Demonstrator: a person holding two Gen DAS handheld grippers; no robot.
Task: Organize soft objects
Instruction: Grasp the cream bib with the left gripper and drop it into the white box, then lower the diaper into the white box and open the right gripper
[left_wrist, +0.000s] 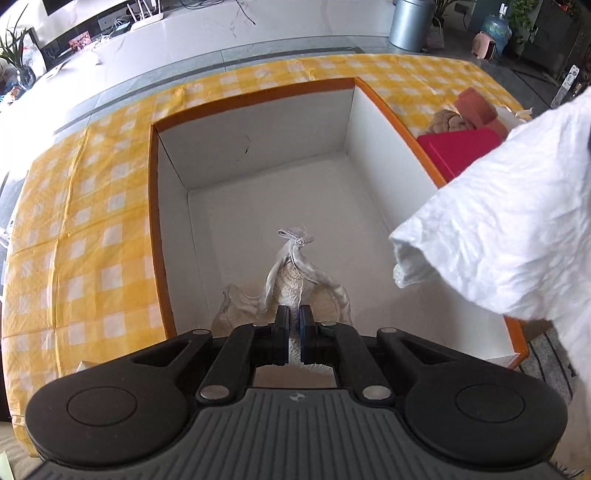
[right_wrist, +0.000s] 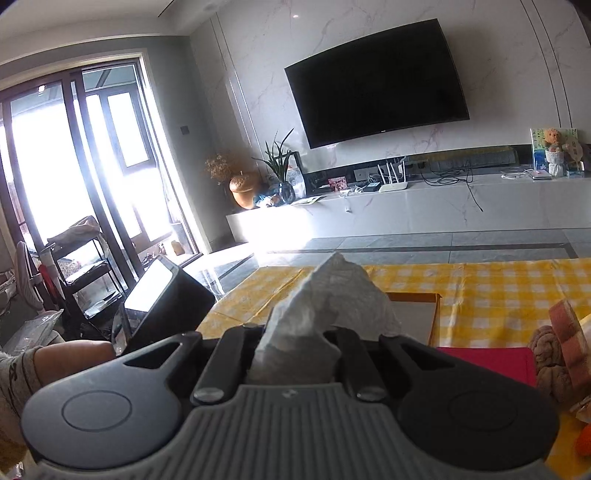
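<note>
Item one: our left gripper (left_wrist: 294, 317), pointing down into the orange-rimmed white cardboard box (left_wrist: 258, 173) on the yellow-and-white checked tablecloth (left_wrist: 85, 236), jaws pressed nearly together, pinching a cream knitted cloth with pale ribbon ties (left_wrist: 295, 273) low inside the box. Item two: our right gripper (right_wrist: 295, 332), jaws clamped on a crumpled white fabric (right_wrist: 328, 295), held above the table. Item three: a flat magenta box (left_wrist: 458, 147) and a brown plush toy (left_wrist: 448, 122) just beside the box.
</note>
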